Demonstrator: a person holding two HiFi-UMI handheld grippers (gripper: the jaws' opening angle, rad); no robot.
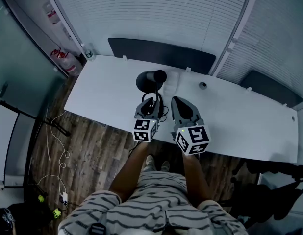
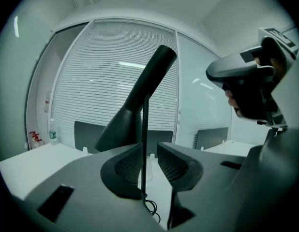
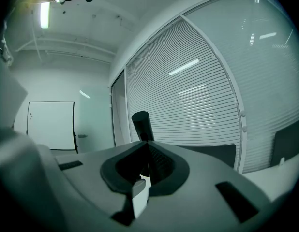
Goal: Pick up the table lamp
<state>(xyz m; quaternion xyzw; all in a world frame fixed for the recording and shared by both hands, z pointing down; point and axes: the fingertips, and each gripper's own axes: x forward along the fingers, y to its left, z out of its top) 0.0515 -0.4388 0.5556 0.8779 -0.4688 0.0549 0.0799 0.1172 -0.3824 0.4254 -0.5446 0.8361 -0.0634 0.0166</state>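
Head view: smooth white table, slatted blinds behind; my left gripper stands jaws apart around the thin stem of the matte black table lamp; right gripper closed, empty

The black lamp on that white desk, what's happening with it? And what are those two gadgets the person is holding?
A person stands at the white table with a gripping tool in each hand. The left tool has its jaws apart on either side of the thin stem of the black table lamp, not yet clamped. The right tool hangs alongside, jaws shut on nothing.
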